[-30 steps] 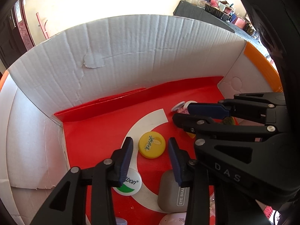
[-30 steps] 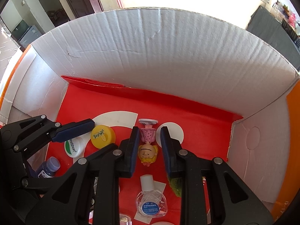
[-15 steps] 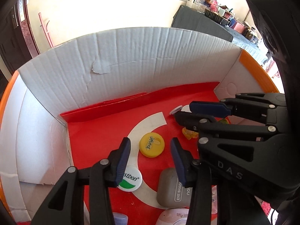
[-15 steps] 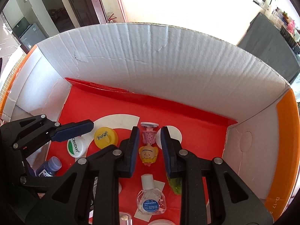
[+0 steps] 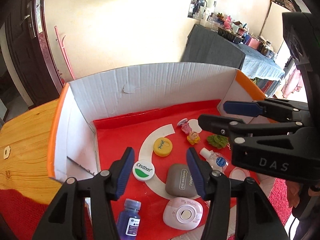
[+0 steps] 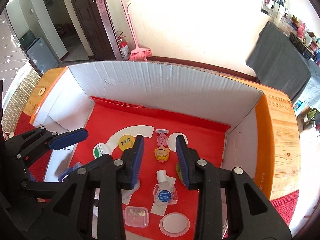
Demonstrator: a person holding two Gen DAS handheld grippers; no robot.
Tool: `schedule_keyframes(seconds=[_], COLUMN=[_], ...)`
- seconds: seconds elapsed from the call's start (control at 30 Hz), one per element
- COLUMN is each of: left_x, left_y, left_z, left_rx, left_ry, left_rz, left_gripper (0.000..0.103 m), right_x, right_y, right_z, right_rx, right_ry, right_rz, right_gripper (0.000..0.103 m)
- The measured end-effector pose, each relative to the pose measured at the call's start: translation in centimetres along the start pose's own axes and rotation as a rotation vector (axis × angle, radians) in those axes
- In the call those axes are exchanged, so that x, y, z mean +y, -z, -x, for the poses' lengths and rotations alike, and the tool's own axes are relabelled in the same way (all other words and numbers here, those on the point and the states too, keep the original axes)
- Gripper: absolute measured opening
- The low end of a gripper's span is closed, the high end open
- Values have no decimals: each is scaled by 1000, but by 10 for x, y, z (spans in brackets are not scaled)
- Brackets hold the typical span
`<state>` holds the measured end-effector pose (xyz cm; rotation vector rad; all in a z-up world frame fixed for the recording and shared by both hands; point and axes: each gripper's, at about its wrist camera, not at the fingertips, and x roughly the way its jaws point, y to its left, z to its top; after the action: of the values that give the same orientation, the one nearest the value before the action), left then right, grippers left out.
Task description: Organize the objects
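Now I see both grippers hovering above the cardboard box [image 6: 180, 84] with jaws spread wide and holding nothing. My right gripper [image 6: 160, 156] frames the little doll figurine [image 6: 162, 150], which lies on the red floor between the fingertips but untouched. My left gripper [image 5: 160, 168] frames the white Cestbon lid [image 5: 143, 170] and grey eye-shadow case [image 5: 181, 181]; the yellow cap [image 5: 162, 146] lies just beyond.

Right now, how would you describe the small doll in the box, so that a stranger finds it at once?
Look inside the cardboard box with the red floor. Near the middle, beside a white round patch, lies the small doll, between the fingers of the right gripper but not held. Alone among caps, bottles and cases, it has a face: yellow hair, a pink dotted dress.
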<state>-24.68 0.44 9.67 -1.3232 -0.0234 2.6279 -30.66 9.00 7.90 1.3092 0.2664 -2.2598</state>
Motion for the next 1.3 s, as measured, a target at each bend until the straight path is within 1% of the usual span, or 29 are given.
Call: schedule_keyframes(seconds=[0.07, 0.13, 0.23, 0.33, 0.4, 0.47, 0.53, 0.57, 0.6, 0.67, 0.87, 1.0, 1.1, 1.17, 1.3], left_x=[-3, -9, -10, -7, -7, -7, -6, -6, -5, -5, -8, -15, -17, -17, -13], left_y=[4, 3, 10, 23, 33, 42, 50, 54, 58, 66, 86, 95, 99, 99, 100], left_z=[10, 13, 26, 43, 54, 63, 69, 71, 72, 73, 63, 57, 50, 42, 31], left_rx=[-30, -58, -102, -156, -202, -245, -284, -301, -317, -345, -393, -423, -435, -423, -399], left_ry=[-21, -39, -54, -88, -115, -141, -154, -156, -159, -175, -169, -209, -220, -225, -233], left_rz=[-3, -2, 12, 20, 19, 16, 30, 39, 48, 57, 81, 43, 32, 35, 56], left_gripper=[61, 63, 71, 78, 83, 91, 95, 97, 97, 98, 100, 102, 103, 103, 103], right_x=[0, 3, 15, 18, 16, 19, 19, 18, 19, 19, 21, 21, 19, 18, 16], right_y=[6, 13, 17, 26, 36, 47, 59, 65, 71, 84, 117, 132, 136, 138, 142], right_z=[13, 26, 42, 59, 69, 76, 83, 87, 90, 95, 92, 80, 71, 65, 54], right_rx=[-41, -78, -121, -170, -203, -241, -278, -296, -315, -352, -437, -484, -486, -479, -488], right_ry=[3, 22, 32, 48, 65, 77, 90, 96, 101, 112, 126, 159, 152, 145, 177], right_rz=[4, 10, 14, 15, 17, 24, 26, 25, 25, 30, 35, 32, 20, 19, 15], right_gripper=[61, 61, 61, 62, 71, 74, 76, 79, 85, 88, 88, 89, 90, 90, 90])
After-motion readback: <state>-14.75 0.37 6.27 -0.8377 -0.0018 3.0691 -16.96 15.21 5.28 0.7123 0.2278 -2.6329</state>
